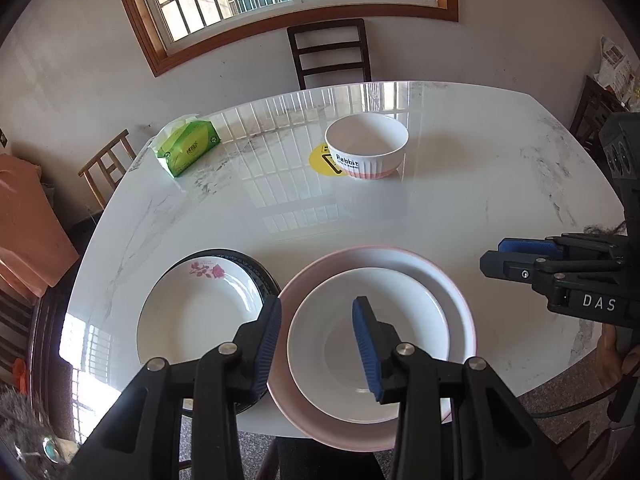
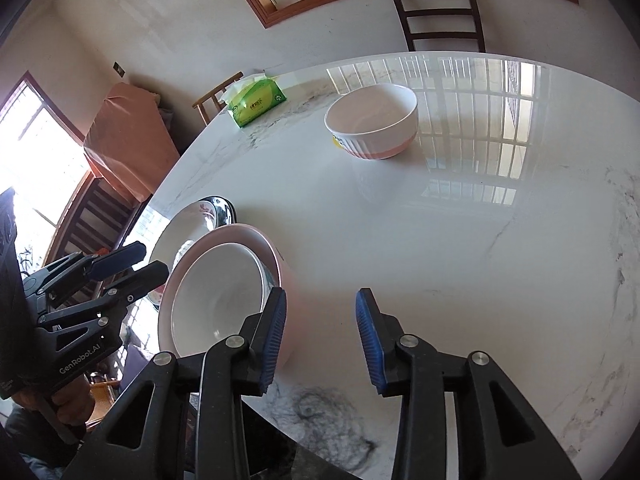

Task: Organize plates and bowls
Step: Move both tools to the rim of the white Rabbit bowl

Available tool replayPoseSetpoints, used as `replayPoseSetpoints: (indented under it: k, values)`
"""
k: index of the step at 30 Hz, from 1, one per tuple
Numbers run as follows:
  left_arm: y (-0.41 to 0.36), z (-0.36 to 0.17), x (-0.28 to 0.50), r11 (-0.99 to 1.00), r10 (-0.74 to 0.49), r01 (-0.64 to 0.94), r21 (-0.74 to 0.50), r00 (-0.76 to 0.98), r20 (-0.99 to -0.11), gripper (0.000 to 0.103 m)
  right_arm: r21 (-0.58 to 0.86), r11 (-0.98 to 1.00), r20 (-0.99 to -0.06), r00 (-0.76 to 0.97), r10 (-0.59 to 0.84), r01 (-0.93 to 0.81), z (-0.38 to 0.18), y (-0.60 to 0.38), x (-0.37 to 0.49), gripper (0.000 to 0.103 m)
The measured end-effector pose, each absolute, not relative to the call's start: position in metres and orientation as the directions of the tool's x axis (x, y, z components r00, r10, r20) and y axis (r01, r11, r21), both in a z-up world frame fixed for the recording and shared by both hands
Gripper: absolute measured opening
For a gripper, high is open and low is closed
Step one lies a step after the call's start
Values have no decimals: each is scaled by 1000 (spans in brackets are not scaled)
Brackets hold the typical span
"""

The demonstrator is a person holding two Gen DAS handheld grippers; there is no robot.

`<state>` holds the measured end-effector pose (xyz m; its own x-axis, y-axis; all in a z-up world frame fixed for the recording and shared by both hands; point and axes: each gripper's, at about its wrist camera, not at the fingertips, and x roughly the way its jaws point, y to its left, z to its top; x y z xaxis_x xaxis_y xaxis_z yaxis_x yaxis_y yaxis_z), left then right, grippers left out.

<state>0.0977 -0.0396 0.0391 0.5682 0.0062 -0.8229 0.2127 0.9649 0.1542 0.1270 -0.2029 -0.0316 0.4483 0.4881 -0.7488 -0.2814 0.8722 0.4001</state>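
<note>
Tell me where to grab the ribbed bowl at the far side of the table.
Take the ribbed bowl by its rim, one finger inside and one outside. It stands upright and looks empty, and its body is likely too wide to span. Coming down from above on the near right side suits the right tongs, which are open.

The dark-rimmed plate (image 1: 262, 276) was largely covered by the floral plate (image 1: 200, 316). The yellow sticker (image 1: 320, 160) was partly hidden behind the ribbed bowl (image 1: 366, 148); its print could not be read.

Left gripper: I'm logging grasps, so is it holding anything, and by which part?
Nothing: the left gripper is open above the nested bowls' near-left rim, pads touching neither.
</note>
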Motion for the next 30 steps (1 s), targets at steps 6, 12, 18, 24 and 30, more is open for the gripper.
replayPoseSetpoints:
  k: [6, 12, 18, 24, 30]
  values:
    - [-35, 38, 129, 971, -145, 237, -38, 451, -881, 38, 437, 864, -737, 451, 504, -251, -38, -216, 136, 41]
    - [-30, 43, 167, 960, -264, 203, -192, 433, -862, 38, 474, 854, -718, 466, 517, -216, -38, -232, 156, 48]
    - [-32, 38, 220, 963, -266, 178, -205, 464, -845, 38, 469, 862, -716, 490, 498, -191, -37, -242, 183, 48]
    - [-23, 11, 282, 947, -319, 100, -305, 371, -872, 38, 489, 859, -721, 485, 496, -151, -41, -253, 222, 48]
    - [-24, 1, 325, 914, -401, 82, -398, 342, -850, 38, 490, 860, -725, 482, 493, -141, -35, -254, 263, 50]
